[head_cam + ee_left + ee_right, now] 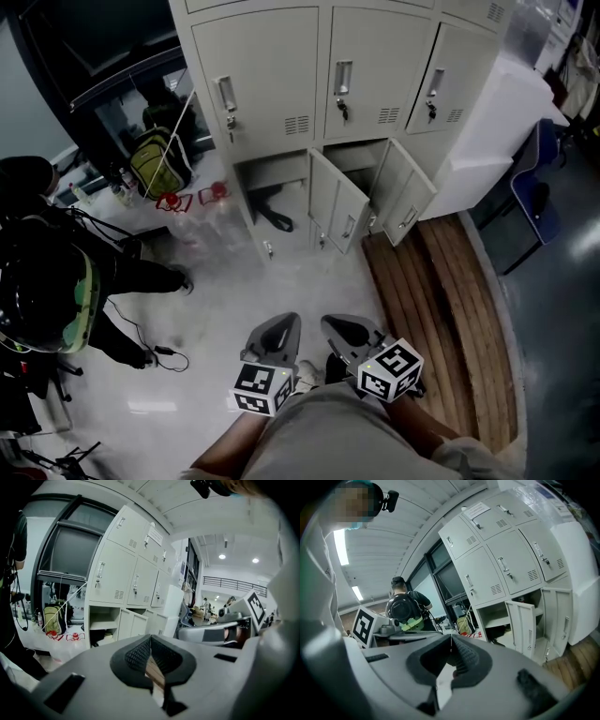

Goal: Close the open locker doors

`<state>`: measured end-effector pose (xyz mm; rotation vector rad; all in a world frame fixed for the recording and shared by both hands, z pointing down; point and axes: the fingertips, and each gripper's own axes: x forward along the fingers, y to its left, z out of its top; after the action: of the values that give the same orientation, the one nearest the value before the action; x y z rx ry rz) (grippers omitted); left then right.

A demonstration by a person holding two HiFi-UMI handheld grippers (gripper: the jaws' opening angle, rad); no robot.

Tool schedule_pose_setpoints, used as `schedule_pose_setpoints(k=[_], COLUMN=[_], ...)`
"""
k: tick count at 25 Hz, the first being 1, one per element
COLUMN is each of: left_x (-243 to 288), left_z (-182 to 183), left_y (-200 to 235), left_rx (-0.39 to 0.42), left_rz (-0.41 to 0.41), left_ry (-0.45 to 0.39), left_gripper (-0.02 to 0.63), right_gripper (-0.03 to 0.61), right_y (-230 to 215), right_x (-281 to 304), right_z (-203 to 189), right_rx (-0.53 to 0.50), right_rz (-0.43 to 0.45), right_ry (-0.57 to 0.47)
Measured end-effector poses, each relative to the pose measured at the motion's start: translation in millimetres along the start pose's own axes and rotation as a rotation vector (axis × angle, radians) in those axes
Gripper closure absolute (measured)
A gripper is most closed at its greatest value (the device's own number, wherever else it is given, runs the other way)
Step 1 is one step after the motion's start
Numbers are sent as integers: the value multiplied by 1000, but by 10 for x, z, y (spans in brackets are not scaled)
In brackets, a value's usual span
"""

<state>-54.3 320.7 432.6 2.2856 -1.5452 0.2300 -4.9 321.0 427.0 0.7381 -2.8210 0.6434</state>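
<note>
Locker doors [337, 214]: two in the bottom row hang open, swung out over the floor [300, 281]. Left claw [281, 323] and right claw [339, 326] both clenched empty, side by side, well short of them.

three closed locker doors [267, 84] fill the row above the lowest one. below them, two open locker doors [337, 211] stand out plainly, and a third door [261, 239], seen edge-on by the left compartment, seems to bring the open ones to three. there are two claws, the left claw [286, 322] and the right claw [331, 324]. each carries one marker cube [262, 389], so two cubes. one bystander [42, 281] stands at the left. one green backpack [155, 164] and two small red things [172, 202] sit on the floor [281, 291].
</note>
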Motion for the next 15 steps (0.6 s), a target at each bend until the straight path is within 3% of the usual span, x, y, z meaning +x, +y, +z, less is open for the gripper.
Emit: schedule_pose_setpoints(k=[15], left_x=[479], left_z=[184], left_y=[304], left_rx=[-19], left_rz=[46], left_ry=[-10], left_gripper=[597], right_gripper=[551], right_y=[-468], right_x=[362], right_z=[184], right_rx=[6], right_rz=[39], right_ry=[10])
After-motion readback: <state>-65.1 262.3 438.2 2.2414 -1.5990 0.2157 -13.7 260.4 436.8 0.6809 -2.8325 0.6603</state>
